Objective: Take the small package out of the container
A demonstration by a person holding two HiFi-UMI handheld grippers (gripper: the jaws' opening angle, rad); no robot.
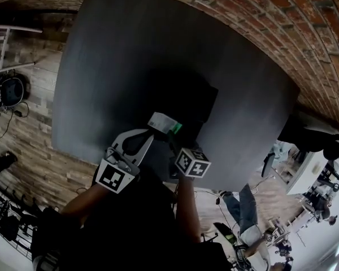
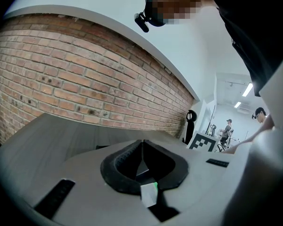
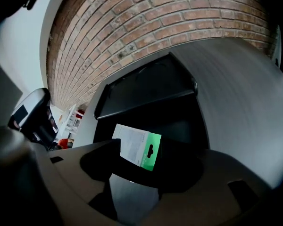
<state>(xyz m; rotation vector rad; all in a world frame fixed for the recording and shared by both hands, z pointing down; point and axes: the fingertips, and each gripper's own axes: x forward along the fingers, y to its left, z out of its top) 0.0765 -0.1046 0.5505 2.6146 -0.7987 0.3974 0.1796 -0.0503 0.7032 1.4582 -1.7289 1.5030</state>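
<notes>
White-green card, small package [image 3: 137, 146], hanging just above black container [image 3: 146, 91]. Right gripper [image 3: 144, 155] pinching its lower edge. Left gripper [image 2: 141, 145] sitting clenched on nothing, near container. Package looking light, thin, bendy, so gripping flat faces gently.

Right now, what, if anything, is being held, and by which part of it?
The right gripper holds the small white package with a green hang-tab end. Its jaws grip the package by its two opposite side edges.

Head view looks steeply down on the table [image 1: 130, 66]; both gripper views face the brick wall [image 2: 61, 79].
</notes>
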